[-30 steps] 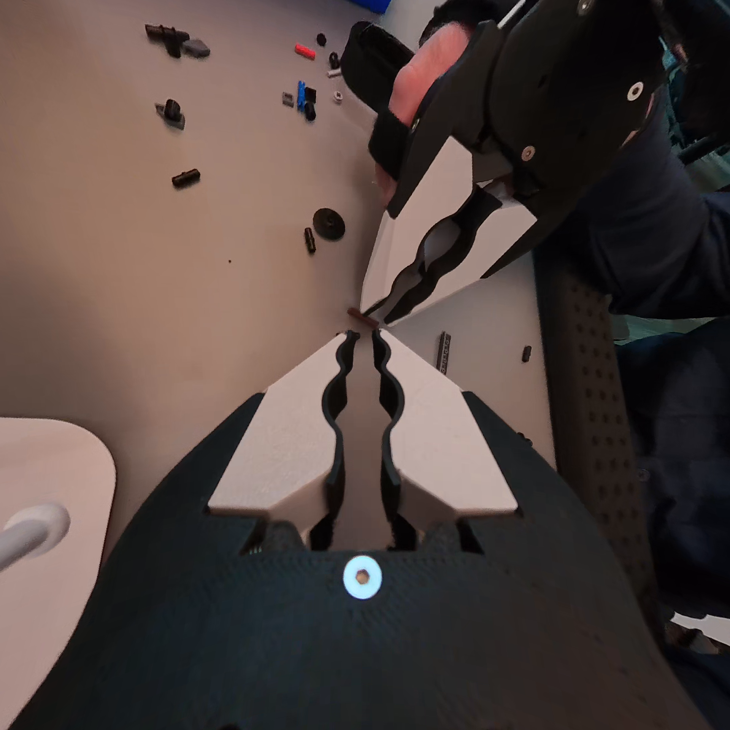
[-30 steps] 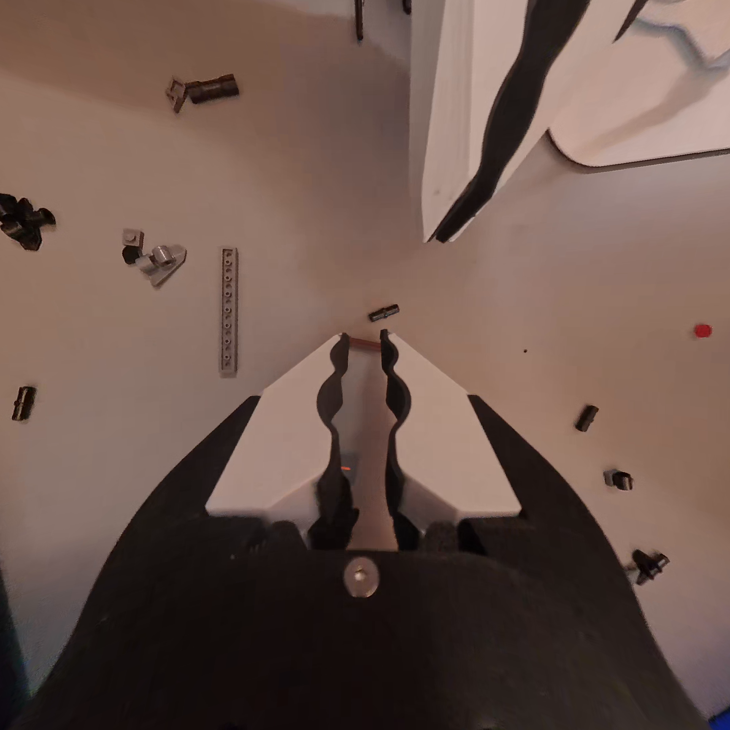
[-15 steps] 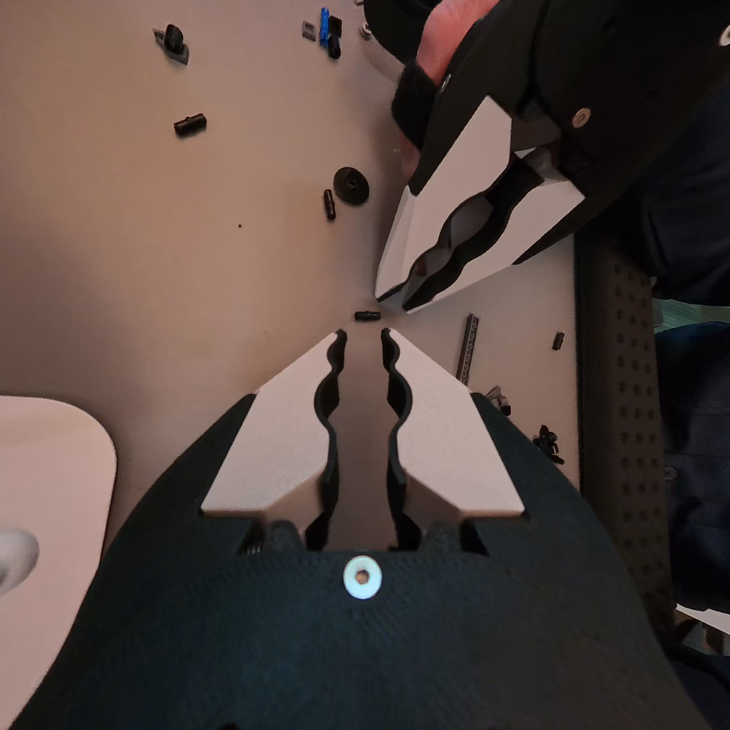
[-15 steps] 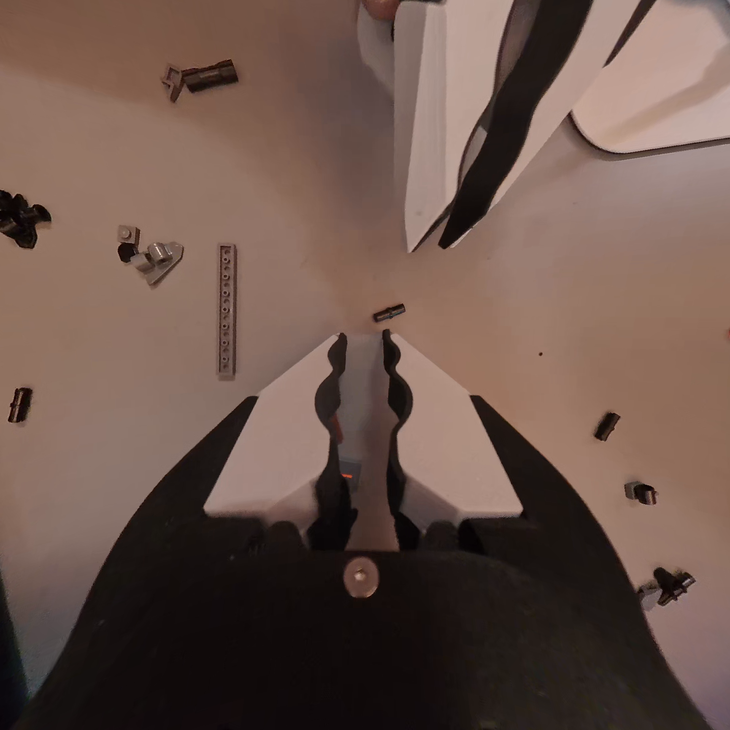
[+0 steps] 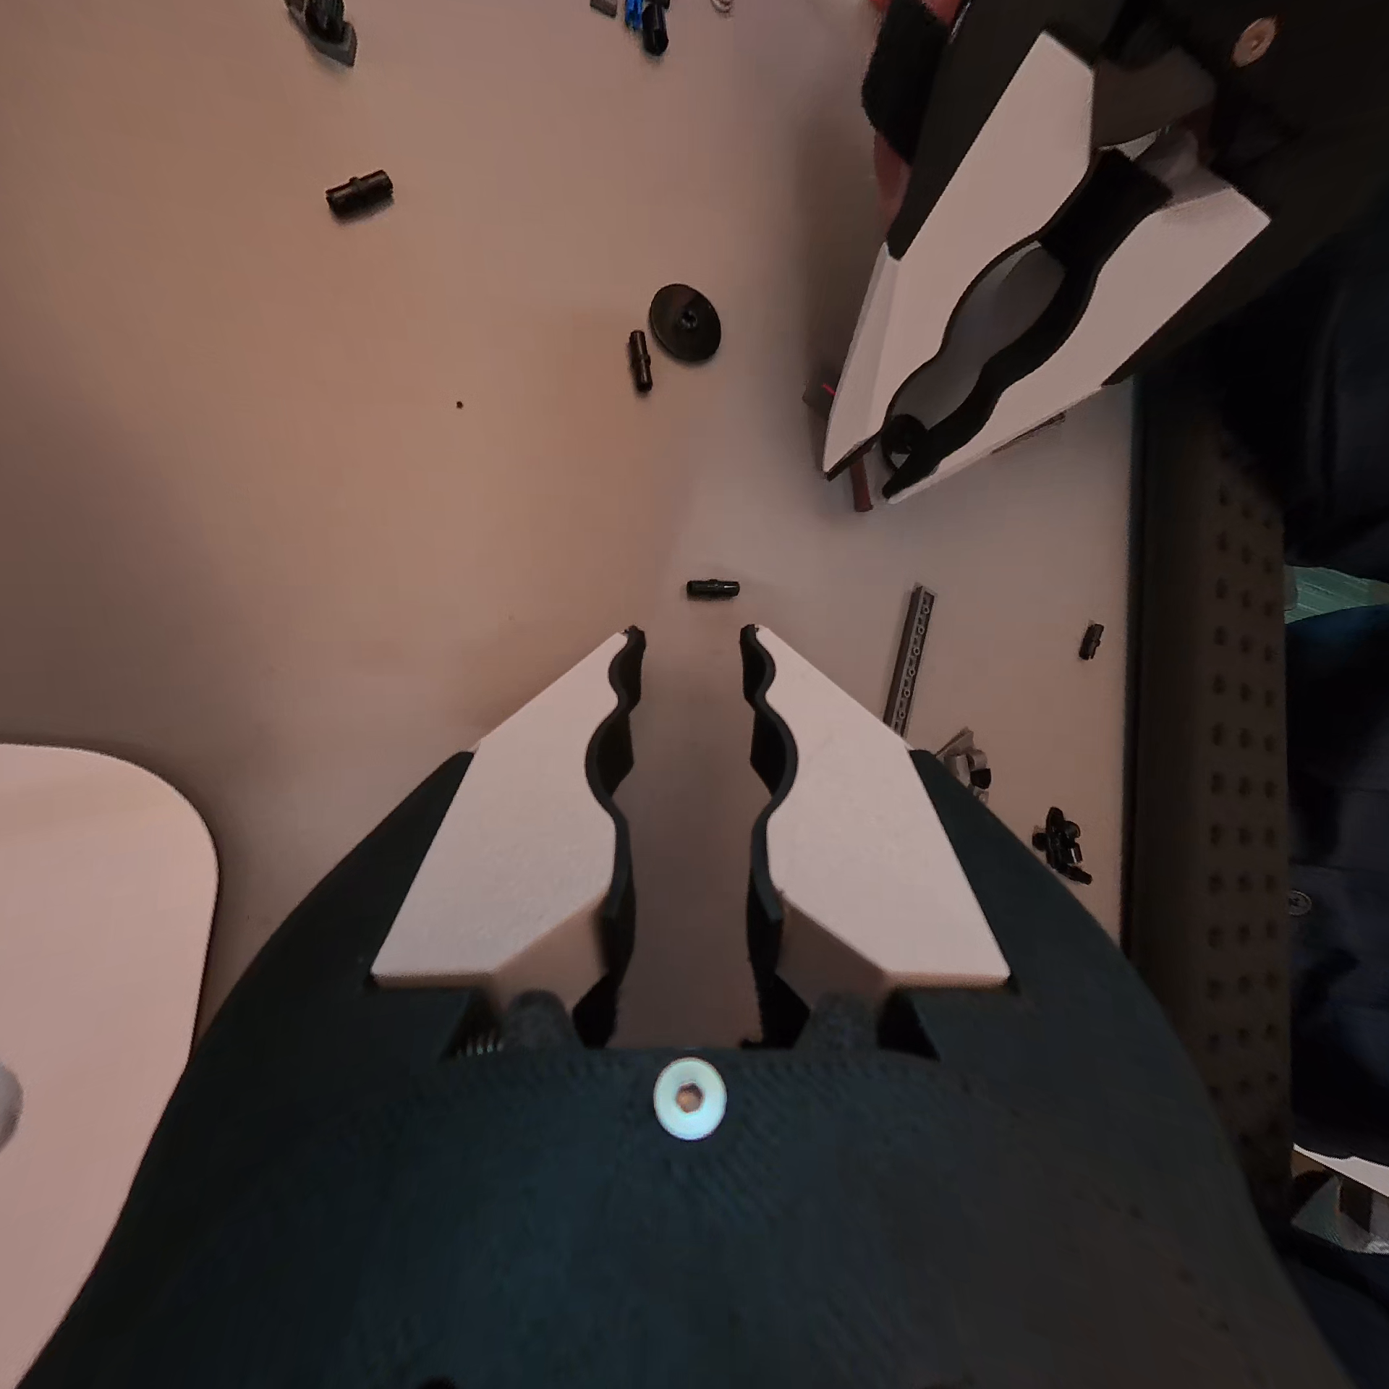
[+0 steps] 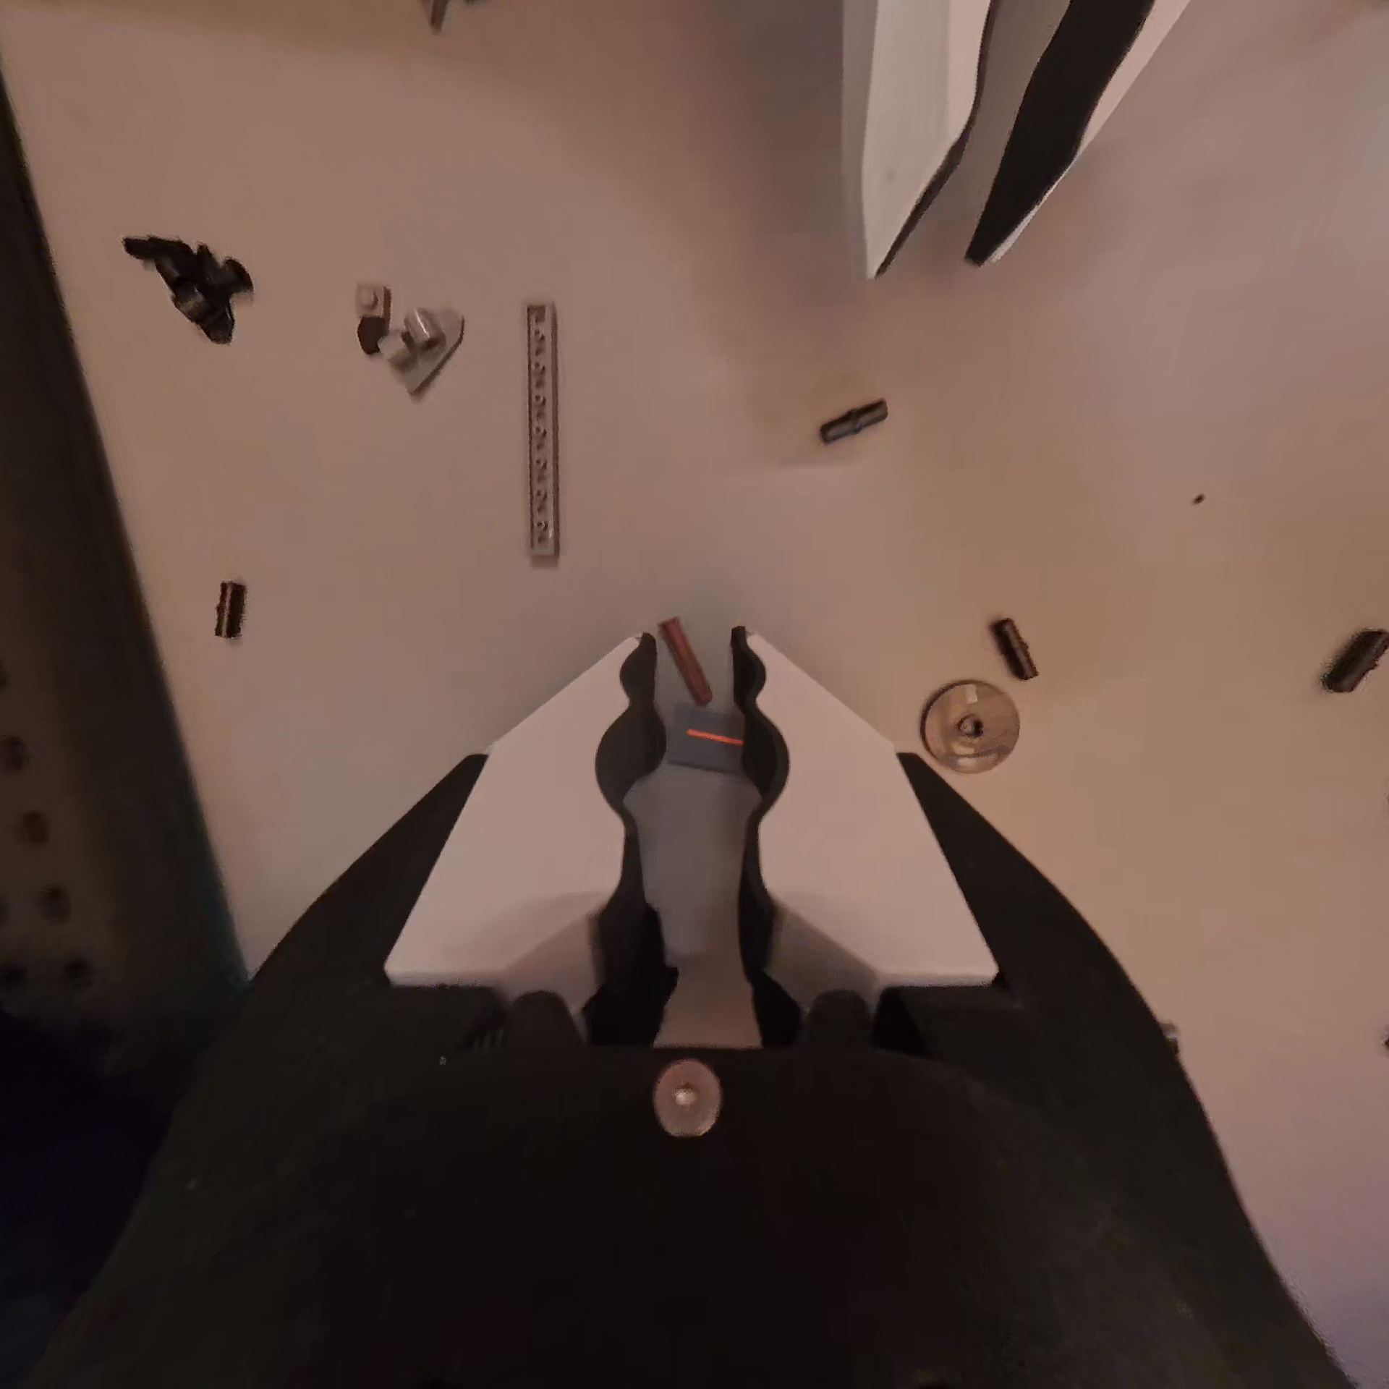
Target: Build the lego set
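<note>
Left wrist view first: the left gripper [image 5: 691, 631] hangs over the table [image 5: 301, 488] with its jaws spread apart and nothing between them. Just ahead of the tips lies a short black pin [image 5: 712, 588], not touching either finger. Up in the top right corner is the right gripper [image 5: 876, 470], tilted down toward the table, with a hand [image 5: 898, 98] partly visible behind it. A small brown rod [image 5: 862, 488] pokes out at its tips, and there's something dark and roundish tucked between the jaws there too, though it's kinda hard to say what it is from this angle. Other bits scattered around: a black disc [image 5: 685, 323] with another pin [image 5: 640, 361] just beside it, a longer black pin [image 5: 360, 193] farther up on the left, and a grey studded strip [image 5: 909, 658] off to the right of the left gripper. A pale rounded board [image 5: 98, 939] sits at the left edge.

Right wrist view: the right gripper [image 6: 695, 635] has its jaws parted, not pinching. The brown rod [image 6: 684, 660] lies slanted in the gap near the tips, and right behind it sits a dark grey piece with a thin red line [image 6: 710, 740], touching the right-side pad as far as I can see. The grey studded strip [image 6: 543, 432] lies well off to the left, a black pin [image 6: 853, 421] ahead to the right, and the disc [image 6: 969, 725] just beside the right finger. The left gripper [image 6: 932, 263] comes in from the top, jaws apart.
</note>
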The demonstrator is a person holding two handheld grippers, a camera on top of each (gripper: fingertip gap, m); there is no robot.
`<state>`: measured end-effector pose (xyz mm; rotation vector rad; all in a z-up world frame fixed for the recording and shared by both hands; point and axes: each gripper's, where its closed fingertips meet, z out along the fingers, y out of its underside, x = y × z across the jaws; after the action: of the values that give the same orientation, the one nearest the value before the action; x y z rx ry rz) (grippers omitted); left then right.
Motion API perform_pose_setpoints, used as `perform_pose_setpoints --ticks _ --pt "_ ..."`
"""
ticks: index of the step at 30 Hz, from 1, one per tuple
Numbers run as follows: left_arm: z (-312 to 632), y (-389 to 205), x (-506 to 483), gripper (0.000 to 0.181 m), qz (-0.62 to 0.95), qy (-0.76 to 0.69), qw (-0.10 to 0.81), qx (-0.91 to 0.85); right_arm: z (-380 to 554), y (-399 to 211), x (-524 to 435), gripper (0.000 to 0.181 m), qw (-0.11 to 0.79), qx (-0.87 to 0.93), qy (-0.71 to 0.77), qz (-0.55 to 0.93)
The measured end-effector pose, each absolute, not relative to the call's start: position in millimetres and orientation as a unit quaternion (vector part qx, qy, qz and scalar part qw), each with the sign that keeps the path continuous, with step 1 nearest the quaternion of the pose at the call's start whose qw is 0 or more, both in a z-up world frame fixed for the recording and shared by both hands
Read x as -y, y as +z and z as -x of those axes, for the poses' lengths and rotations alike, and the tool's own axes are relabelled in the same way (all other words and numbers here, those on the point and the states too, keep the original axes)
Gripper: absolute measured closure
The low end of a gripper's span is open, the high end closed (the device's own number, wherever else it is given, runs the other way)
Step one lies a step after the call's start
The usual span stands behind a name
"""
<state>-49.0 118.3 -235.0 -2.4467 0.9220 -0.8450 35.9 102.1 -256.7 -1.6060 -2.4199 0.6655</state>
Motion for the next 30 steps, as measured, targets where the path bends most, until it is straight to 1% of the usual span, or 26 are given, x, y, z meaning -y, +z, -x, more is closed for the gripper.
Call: perform_pose_setpoints --ticks 2,6,8,13,19,23,27,30 --pt "48 -237 -118 0.153 0.875 -0.299 0.192 -0.330 -37 -258 -100 0.164 0.076 0.811 0.223 0.535" --pt "47 -241 -117 0.149 0.878 -0.292 0.185 -0.332 -35 -259 -103 0.177 0.082 0.816 0.209 0.533" --pt "47 -240 -119 0.148 0.878 -0.289 0.188 -0.331 -34 -259 -103 0.180 0.081 0.816 0.209 0.532" --pt "44 -234 -119 0.148 0.874 -0.285 0.197 -0.339 -25 -253 -103 0.180 0.106 0.816 0.224 0.523" --pt "30 -217 -122 0.149 0.853 -0.330 0.228 -0.335 -8 -232 -114 0.180 0.189 0.811 0.226 0.505" --pt "25 -212 -125 0.148 0.846 -0.352 0.238 -0.322 -3 -223 -119 0.180 0.222 0.806 0.226 0.501" --pt "19 -210 -127 0.152 0.838 -0.369 0.245 -0.317 3 -214 -122 0.180 0.253 0.802 0.225 0.492" --pt "13 -211 -125 0.152 0.833 -0.379 0.242 -0.323 6 -209 -123 0.180 0.270 0.798 0.227 0.490"
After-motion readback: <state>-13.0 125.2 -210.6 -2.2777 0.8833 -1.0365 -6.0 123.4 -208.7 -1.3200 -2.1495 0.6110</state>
